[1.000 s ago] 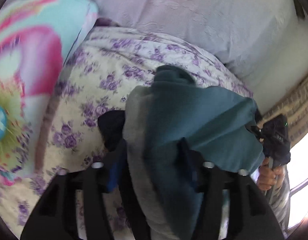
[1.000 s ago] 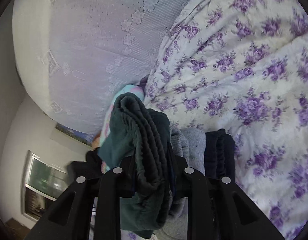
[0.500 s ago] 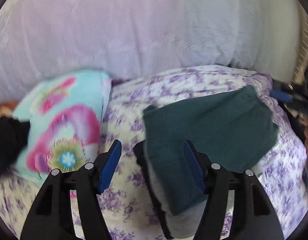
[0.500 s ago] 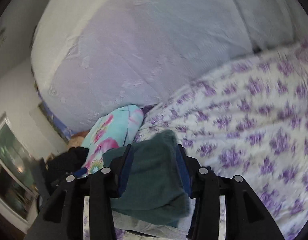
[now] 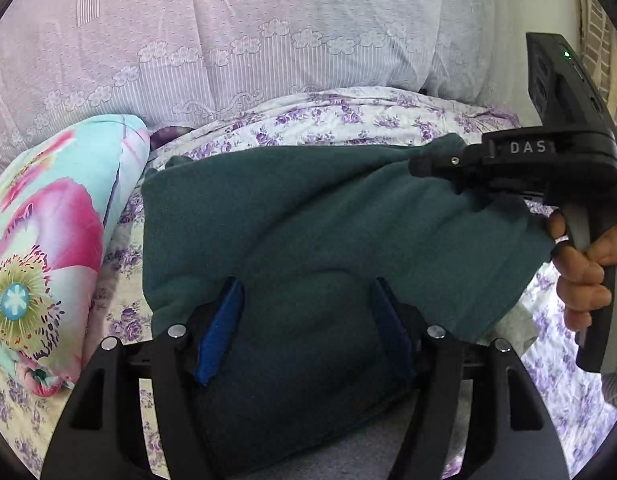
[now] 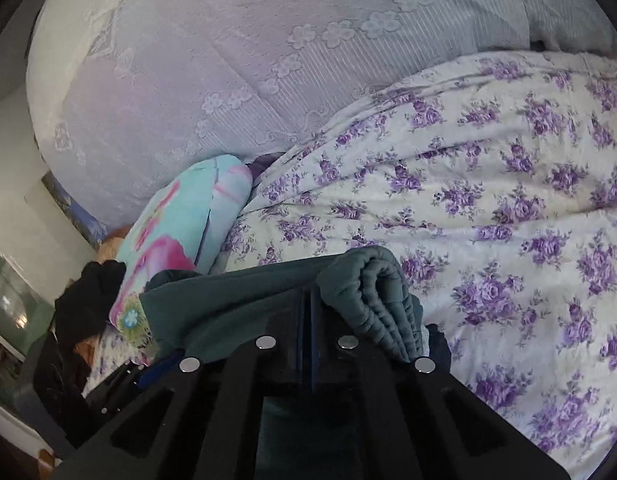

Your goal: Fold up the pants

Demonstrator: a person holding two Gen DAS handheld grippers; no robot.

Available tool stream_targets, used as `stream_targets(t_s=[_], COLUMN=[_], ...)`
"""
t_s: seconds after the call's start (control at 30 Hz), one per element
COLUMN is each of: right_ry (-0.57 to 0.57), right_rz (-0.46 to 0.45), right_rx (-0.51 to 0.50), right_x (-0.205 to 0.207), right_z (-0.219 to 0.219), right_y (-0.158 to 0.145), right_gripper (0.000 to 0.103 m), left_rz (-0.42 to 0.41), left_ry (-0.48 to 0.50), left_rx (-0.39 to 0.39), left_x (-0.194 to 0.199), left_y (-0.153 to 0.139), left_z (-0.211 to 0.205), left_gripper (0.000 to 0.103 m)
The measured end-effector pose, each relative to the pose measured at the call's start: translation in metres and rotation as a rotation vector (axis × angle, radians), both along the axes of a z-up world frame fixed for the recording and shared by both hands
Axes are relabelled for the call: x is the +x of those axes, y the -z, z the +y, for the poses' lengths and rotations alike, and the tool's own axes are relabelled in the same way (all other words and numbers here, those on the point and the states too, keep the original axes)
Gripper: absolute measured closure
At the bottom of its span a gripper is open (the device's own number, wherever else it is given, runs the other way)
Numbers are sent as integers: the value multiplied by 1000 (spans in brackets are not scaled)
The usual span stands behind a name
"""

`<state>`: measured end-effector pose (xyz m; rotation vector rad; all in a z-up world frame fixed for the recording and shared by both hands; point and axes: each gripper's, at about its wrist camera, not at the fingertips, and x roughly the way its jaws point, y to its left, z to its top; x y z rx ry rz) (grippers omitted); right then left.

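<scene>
Pants (image 5: 308, 220), dark teal and folded into a thick pad, are lying across the purple-flowered bedspread (image 6: 508, 200), filling the left wrist view from nine to three o'clock. The left gripper (image 5: 304, 320) is standing spread wide, its blue-padded fingers (image 5: 220, 336) pressing on the cloth without pinching it. The right gripper (image 6: 308, 320), entering at three o'clock there, is showing fingers drawn together, seemingly clenching the pants' ribbed waistband edge. A bright flowered pillow (image 5: 48, 240) is sitting at nine o'clock.
</scene>
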<state>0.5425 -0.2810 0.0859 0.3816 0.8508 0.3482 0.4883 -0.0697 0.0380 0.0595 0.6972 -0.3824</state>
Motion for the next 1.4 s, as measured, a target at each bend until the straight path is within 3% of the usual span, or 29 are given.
stream_targets(t_s=[0.17,0.2,0.23,0.3,0.37,0.6,0.73,0.83,0.93,1.17,1.4], right_ry=[-46,-53,-58,-48,-60,32,104,153,198,247,236], right_rz=[-102,-145,-182,-242,-274,-284,-392,-417,-379,-428,-391], right_rx=[-82,-62,-40,-47,-86,-239,-353,-388,-371,-447,-392], right_x=[-24,-38,-54,-84,-120,-250,-339,-391,-425,-476,-488], right_z=[17,15,11,3,-4,-24,-17,-11,1,40,50], right_y=[-38,-52,-66,-86,-100,-91,-72,-48,-23,-2,-3], right_gripper=[97,87,63,42,42,24,6,4,4,4,4], left_rz=[-5,-23,-51,-113,-175,-249,-215,-133,-97,-173,-209], left_ry=[-35,-36,-47,-73,-71,-153,-181,-205,-249,-319,-338], left_rx=[-12,-26,-38,-38,-11,129,111,103,89,104,61], left_x=[-18,-27,-41,-68,-103,-214,-273,-310,-339,-407,-431], left_y=[-23,-30,-39,-55,-64,-44,-30,-19,-11,-21,-38], left_z=[1,4,9,15,18,12,13,10,11,13,23], left_gripper=[38,33,28,11,8,5,5,4,4,4,4])
